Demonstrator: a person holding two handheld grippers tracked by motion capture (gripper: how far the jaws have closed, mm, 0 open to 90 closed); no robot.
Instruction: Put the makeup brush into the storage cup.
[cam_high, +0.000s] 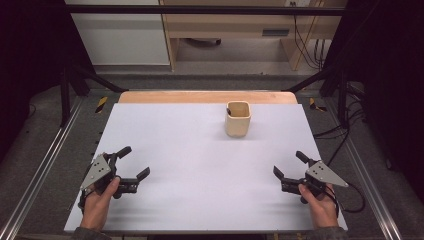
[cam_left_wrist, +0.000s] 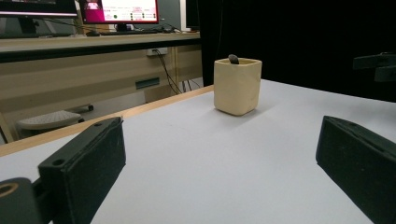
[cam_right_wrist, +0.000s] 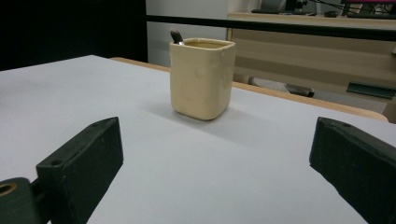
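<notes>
High view, starting at the grippers: left gripper (cam_high: 134, 164) sits near the near-left corner of the surface (cam_high: 200, 170), jaws spread wide, nothing between them. Right gripper (cam_high: 287, 165) mirrors it near the near-right corner, jaws also spread, empty. Both hands low, w/ jaws aimed inward and toward the far edge.

Moving outward: bare surface between the two, then the cream cup (cam_high: 238, 119), upright, close to the far edge and a bit right of centre, well apart from both grippers. Something dark pokes over its rim, a small dark object (cam_high: 229, 112) leaning in the cup's far-left corner; can't tell exactly what it is.

Left gripper view lines the cup (cam_left_wrist: 237, 86) up between its own jaws, dark tip (cam_left_wrist: 233, 59) just above the rim. Right gripper view shows the same cup (cam_right_wrist: 201, 78), w/ what looks like a handle (cam_right_wrist: 176, 36) sticking up.

Judgement: this looks like the start, approach step, nothing grasped yet. Next move prob. calls for a long reach toward the far edge, one gripper steadying the cup, the other coming in from above, narrow enough to pinch that dark tip w/o tipping the cup.
</notes>
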